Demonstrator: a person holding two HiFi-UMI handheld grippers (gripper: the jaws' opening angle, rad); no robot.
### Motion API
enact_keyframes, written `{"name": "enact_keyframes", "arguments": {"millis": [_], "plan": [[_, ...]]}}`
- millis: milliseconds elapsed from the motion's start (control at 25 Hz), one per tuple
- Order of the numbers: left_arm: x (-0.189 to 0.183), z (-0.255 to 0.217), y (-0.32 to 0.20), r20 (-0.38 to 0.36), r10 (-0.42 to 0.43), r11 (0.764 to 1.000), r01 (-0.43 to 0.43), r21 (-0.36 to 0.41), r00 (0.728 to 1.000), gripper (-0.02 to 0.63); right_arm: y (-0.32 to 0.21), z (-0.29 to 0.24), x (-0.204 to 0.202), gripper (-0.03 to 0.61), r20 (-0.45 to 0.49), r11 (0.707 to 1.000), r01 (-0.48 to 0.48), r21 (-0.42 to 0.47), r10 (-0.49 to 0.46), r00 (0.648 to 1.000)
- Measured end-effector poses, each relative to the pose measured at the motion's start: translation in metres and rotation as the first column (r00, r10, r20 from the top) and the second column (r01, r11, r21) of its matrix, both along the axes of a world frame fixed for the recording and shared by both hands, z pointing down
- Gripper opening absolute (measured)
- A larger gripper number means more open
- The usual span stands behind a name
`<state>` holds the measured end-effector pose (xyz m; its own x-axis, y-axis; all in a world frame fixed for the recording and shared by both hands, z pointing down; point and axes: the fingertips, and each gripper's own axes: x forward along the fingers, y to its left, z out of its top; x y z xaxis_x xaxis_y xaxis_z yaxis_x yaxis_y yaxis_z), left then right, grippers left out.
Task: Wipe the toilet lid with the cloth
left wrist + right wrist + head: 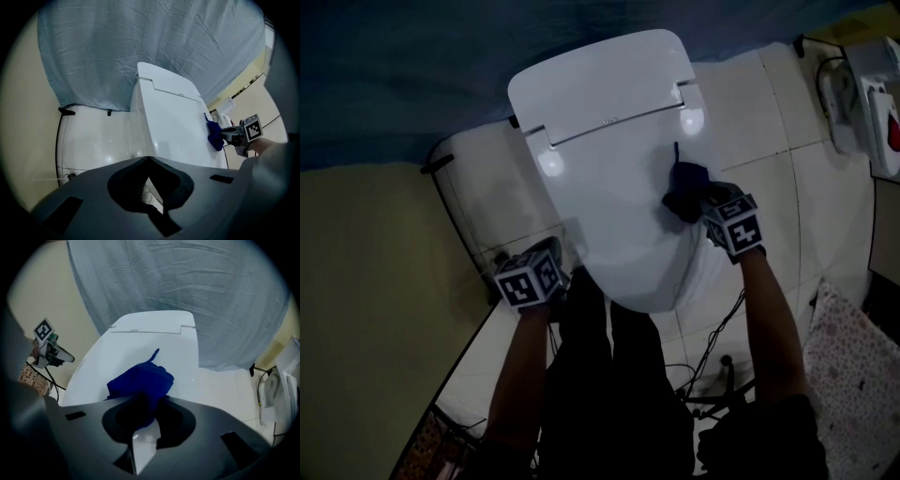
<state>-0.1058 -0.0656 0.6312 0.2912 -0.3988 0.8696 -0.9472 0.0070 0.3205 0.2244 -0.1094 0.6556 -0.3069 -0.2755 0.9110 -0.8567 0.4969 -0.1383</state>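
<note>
The right gripper (700, 208) is clamped on the dark blue cloth (682, 190), which is bunched ahead of its jaws and lies on the right part of the closed white toilet lid (609, 169), one thin corner pointing toward the hinge. The left gripper (561, 274) sits just beside the lid's front left edge, jaws together with nothing between them. White floor tiles (778, 122) surround the toilet, a grey-blue curtain (187, 287) hangs behind it, and a beige wall (356, 281) stands on the left.
</note>
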Motion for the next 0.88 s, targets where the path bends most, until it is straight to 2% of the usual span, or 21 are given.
{"name": "enact_keyframes", "arguments": {"millis": [280, 480, 560, 640, 720, 880], "plan": [[0.005, 0.001, 0.009, 0.011, 0.007, 1.000, -0.007, 0.001, 1.000, -0.009, -0.002, 0.002, 0.062, 0.063, -0.092, 0.994, -0.106, 0.005, 0.106, 0.990], [0.010, -0.005, 0.012, 0.015, 0.009, 1.000, -0.009, 0.027, 1.000, -0.009, 0.006, -0.001, 0.090, 0.063, -0.253, 0.988, -0.123, 0.094, 0.144, 0.957], [0.011, -0.009, 0.014, 0.013, -0.001, 0.999, 0.001, 0.038, 1.000, -0.009, 0.008, -0.007, 0.089, 0.061, -0.288, 0.983, -0.119, 0.136, 0.155, 0.945], [0.011, -0.014, 0.016, 0.006, -0.012, 0.999, 0.012, 0.050, 1.000, -0.009, 0.005, -0.026, 0.072, 0.061, -0.246, 0.975, -0.115, 0.189, 0.160, 0.956], [0.008, -0.019, 0.022, 0.002, -0.027, 0.998, 0.027, 0.060, 1.000, -0.009, 0.005, -0.050, 0.043, 0.061, -0.166, 0.967, -0.106, 0.233, 0.146, 0.975], [-0.005, -0.025, 0.036, 0.005, -0.066, 0.996, 0.066, 0.062, 0.998, -0.009, 0.017, -0.096, -0.031, 0.061, -0.004, 0.960, -0.057, 0.273, 0.060, 0.998]]}}
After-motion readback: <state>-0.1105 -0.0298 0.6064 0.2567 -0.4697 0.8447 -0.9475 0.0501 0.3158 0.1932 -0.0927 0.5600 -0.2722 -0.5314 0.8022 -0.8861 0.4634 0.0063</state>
